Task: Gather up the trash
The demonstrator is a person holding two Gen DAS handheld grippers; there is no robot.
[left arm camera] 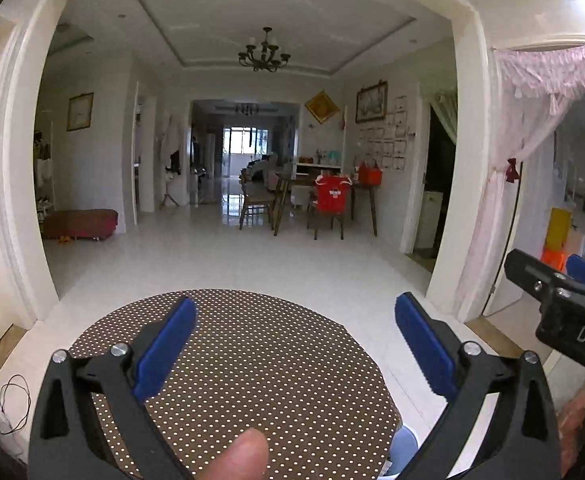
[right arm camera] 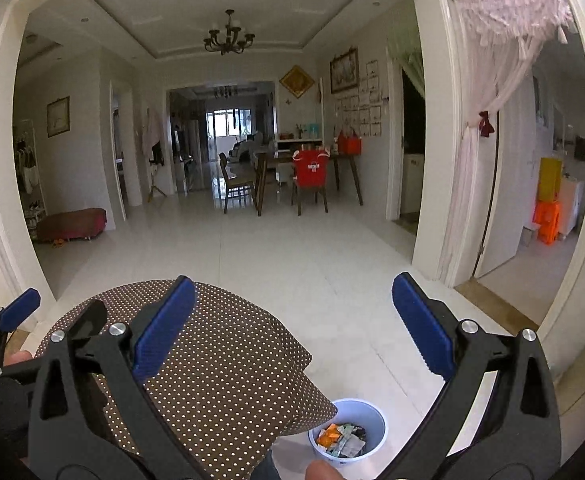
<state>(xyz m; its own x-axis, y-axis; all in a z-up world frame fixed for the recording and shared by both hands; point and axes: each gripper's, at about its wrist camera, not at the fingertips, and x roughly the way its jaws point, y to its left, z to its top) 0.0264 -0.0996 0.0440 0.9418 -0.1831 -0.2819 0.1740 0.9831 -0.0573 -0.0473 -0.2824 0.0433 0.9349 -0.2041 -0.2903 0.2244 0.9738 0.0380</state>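
A round table with a brown polka-dot cloth (left arm camera: 252, 368) lies under both grippers; it also shows in the right wrist view (right arm camera: 228, 360). A pale blue bin (right arm camera: 348, 434) stands on the floor by the table's right edge, holding several crumpled wrappers (right arm camera: 340, 438). Only its rim shows in the left wrist view (left arm camera: 404, 446). My left gripper (left arm camera: 296, 320) is open and empty above the table. My right gripper (right arm camera: 292, 308) is open and empty, raised above the table edge and bin. No trash shows on the cloth.
White tiled floor (right arm camera: 292, 264) stretches to a dining table with chairs (right arm camera: 292, 176). A curtained doorway (right arm camera: 504, 160) is at the right, with an orange stool (right arm camera: 548, 220) beyond. A low red bench (left arm camera: 80, 224) and a power strip with cable (left arm camera: 8, 412) lie at the left.
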